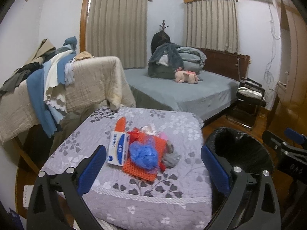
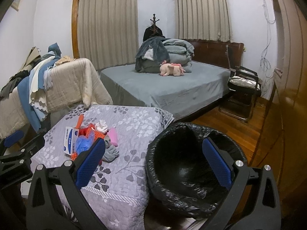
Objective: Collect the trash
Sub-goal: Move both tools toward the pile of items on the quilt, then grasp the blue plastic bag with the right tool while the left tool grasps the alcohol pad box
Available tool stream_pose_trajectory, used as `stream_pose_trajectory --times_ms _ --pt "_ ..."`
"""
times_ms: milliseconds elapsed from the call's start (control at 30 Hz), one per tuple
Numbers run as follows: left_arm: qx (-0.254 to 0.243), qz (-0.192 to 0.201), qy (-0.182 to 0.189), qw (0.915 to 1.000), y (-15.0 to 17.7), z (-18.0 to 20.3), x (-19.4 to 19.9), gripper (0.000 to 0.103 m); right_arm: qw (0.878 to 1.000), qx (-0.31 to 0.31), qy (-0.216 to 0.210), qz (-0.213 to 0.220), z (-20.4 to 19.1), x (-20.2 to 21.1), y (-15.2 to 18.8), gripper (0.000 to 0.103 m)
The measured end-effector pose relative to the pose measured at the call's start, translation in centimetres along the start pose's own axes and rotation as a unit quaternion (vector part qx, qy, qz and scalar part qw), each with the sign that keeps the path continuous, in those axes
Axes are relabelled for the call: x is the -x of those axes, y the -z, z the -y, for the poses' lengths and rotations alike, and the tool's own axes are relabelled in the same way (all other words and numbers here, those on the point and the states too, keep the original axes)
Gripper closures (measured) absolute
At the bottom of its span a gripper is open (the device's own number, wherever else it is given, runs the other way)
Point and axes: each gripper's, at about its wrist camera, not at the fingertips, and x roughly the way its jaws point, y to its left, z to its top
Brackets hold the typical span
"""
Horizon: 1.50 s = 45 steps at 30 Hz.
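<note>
A pile of trash lies on a grey floral-quilted table (image 1: 134, 197): a white and blue box (image 1: 117, 149), a crumpled blue plastic bag (image 1: 144, 154), an orange knitted piece (image 1: 145, 170), a grey rag (image 1: 171, 158) and white and pink scraps (image 1: 151, 129). My left gripper (image 1: 153, 164) is open, above the table's near side, with the pile between its fingers. A bin with a black bag (image 2: 184, 168) stands right of the table. My right gripper (image 2: 153, 163) is open and empty over the bin's near rim. The pile shows in the right wrist view (image 2: 86, 141).
A grey bed (image 1: 182, 90) with folded blankets and a pink plush toy (image 1: 186, 76) stands behind. A chair draped in beige and blue cloths (image 1: 57, 88) is at the left. A black folding chair (image 2: 243, 90) and wooden floor (image 2: 239, 128) are at the right.
</note>
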Motion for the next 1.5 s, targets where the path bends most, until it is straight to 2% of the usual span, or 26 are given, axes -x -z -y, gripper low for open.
stream_pose_trajectory --times_ms 200,333,633,833,967,1267,1433,1500 --pt "0.015 -0.016 -0.023 0.9995 0.8 -2.7 -2.5 0.006 1.000 0.012 -0.018 -0.013 -1.7 -3.1 0.1 0.005" --pt "0.006 -0.025 -0.049 0.9985 1.6 -4.7 -4.8 0.006 0.999 0.021 -0.032 -0.023 -3.2 -5.5 0.4 0.005" --pt "0.014 -0.043 -0.060 0.9972 2.6 -9.0 -9.3 0.006 0.996 0.028 -0.066 -0.058 -7.6 -11.9 1.5 0.005" --pt "0.023 -0.061 -0.070 0.9954 3.3 -11.3 -11.5 0.009 0.992 0.048 -0.087 -0.072 -11.2 -15.2 2.3 0.010" --pt "0.029 -0.065 -0.078 0.9944 3.8 -12.9 -12.4 0.010 0.990 0.056 -0.102 -0.081 -13.2 -17.1 2.7 0.019" --pt "0.042 -0.084 -0.086 0.9918 4.6 -15.7 -14.1 0.010 0.983 0.085 -0.123 -0.105 -17.4 -19.8 3.7 0.026" --pt "0.043 -0.091 -0.088 0.9911 5.0 -16.6 -14.7 0.010 0.978 0.102 -0.131 -0.124 -18.7 -20.7 4.6 0.036" --pt "0.045 -0.095 -0.087 0.9907 5.1 -16.9 -14.9 0.010 0.976 0.107 -0.138 -0.134 -19.2 -21.2 4.9 0.046"
